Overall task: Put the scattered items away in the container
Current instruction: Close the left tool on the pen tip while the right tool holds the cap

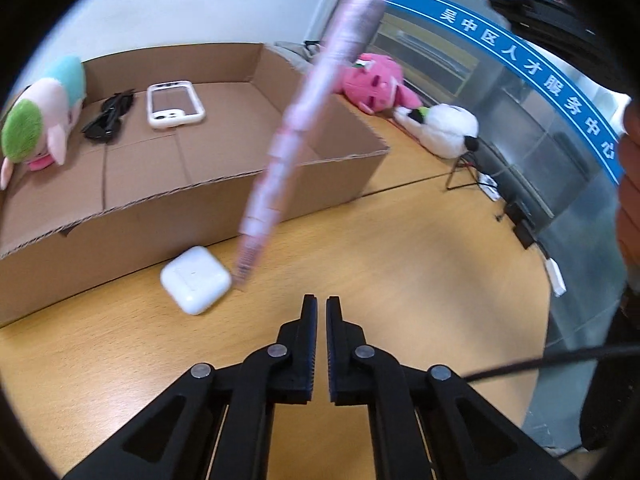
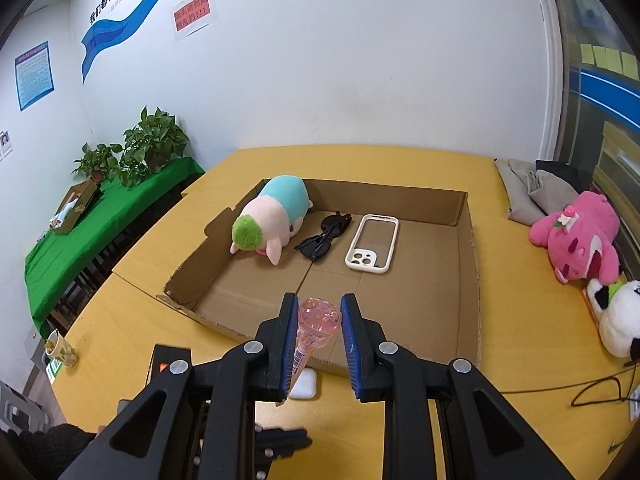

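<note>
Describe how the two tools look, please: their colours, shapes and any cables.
Both tools are black, with angular linkage arms joined by round silver rivets. The left tool has dark ribbed pads on its fingers; the right tool has blue ribbed pads. A thin black cable runs beside the left one.

You see a white wall (image 2: 340, 60) past your tool, a yellow wooden surface (image 2: 132, 320) under it, and leafy plants (image 2: 152, 148) on a green cloth (image 2: 100, 216) far left.
</note>
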Available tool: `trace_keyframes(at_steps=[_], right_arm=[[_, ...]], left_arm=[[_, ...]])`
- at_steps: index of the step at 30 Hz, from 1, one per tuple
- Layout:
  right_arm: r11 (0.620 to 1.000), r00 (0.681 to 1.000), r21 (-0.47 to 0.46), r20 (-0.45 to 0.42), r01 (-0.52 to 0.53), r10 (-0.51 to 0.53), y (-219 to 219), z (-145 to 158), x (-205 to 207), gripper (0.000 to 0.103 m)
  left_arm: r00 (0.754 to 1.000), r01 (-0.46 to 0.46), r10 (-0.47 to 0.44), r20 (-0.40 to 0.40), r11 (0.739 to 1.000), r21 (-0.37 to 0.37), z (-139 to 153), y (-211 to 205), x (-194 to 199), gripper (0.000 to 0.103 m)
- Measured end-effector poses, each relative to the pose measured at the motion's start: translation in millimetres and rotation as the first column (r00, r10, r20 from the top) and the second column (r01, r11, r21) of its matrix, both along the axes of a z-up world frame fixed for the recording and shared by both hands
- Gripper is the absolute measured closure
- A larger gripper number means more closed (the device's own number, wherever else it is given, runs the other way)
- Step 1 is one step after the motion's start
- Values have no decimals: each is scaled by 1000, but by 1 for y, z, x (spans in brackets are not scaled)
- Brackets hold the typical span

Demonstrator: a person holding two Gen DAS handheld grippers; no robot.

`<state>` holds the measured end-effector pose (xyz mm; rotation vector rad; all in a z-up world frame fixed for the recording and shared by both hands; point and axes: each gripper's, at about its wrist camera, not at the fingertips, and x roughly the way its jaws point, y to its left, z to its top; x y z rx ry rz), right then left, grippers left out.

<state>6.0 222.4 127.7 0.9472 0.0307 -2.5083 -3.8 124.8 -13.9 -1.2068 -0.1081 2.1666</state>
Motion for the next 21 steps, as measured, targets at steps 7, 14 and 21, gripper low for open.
trace_keyframes(at_steps=[7,14,21], right_arm=[[1000,999,-6,-17,-28,28,0,9,-7,80],[998,998,-16,-41,-54,53,-1,19,-1,80],[998,997,-7,-49,-67,66,-3,21,5,80]], left_arm=[[988,-61,54,-148,997,-47,26,-11,10,70],[948,-153,126,-291,986,-72,48,-25,2,25],[967,-90,60,-249,989,-114,32,-9,-20,59]])
